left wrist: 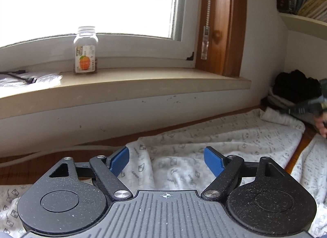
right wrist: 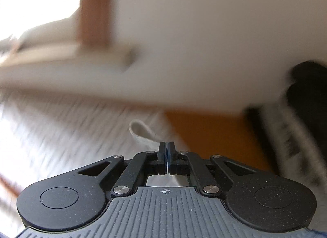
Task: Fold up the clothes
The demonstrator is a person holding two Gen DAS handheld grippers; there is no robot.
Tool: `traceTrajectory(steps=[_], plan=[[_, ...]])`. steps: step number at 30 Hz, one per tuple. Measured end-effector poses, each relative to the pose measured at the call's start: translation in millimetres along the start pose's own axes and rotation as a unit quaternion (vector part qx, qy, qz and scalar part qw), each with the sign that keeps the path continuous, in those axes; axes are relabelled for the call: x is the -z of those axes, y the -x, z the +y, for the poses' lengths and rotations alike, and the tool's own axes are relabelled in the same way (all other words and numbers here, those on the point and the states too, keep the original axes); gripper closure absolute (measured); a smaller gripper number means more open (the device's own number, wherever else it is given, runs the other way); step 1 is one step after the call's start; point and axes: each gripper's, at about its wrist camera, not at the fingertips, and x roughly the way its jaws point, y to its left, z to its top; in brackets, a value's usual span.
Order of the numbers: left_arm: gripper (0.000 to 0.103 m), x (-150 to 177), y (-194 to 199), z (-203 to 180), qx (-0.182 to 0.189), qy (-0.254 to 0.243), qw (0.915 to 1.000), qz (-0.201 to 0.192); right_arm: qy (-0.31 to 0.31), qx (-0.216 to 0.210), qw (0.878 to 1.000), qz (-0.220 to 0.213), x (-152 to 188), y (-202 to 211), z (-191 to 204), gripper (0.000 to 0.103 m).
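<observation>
Garment: white patterned garment [left wrist: 184, 146] lies rumpled on a wooden surface [left wrist: 296, 156] below the windowsill [left wrist: 143, 82], its long axis running left to right along the wall.
Left gripper [left wrist: 166, 160]: jaws wide apart, hovering over the cloth, nothing between the blue pads [left wrist: 119, 161].
Right gripper [right wrist: 167, 154]: jaws pinched together on a white fold of the garment; view blurred.
Windowsill: clear bottle [left wrist: 85, 50] with orange label stands upright.

Probably a home bedroom: windowsill [left wrist: 143, 80], bookshelf [left wrist: 302, 16], patterned bedding [left wrist: 204, 135].
</observation>
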Motion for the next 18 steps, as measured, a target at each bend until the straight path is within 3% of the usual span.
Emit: traceTrajectory(steps=[4,7,11,15,18], plan=[[0.020,0,4,1,-0.005,-0.001,0.9999,-0.011,-0.062,0.050,0.997,-0.017,-24,-13,-37,0.101],[0.020,0,4,1,-0.004,-0.004,1.0000,-0.007,-0.081,0.078,0.993,0.021,-20,-27,-44,0.095],[0.011,-1,3,-1,-0.005,-0.010,0.9999,-0.006,-0.085,0.056,0.994,0.042,2,-23,-44,0.091],[0.011,-1,3,-3,-0.009,-0.016,0.9998,-0.004,-0.059,0.031,0.996,0.053,23,-3,-32,0.070],[0.011,0,3,-4,-0.012,-0.018,0.9997,-0.004,-0.067,0.023,0.995,0.067,35,13,-28,0.070]])
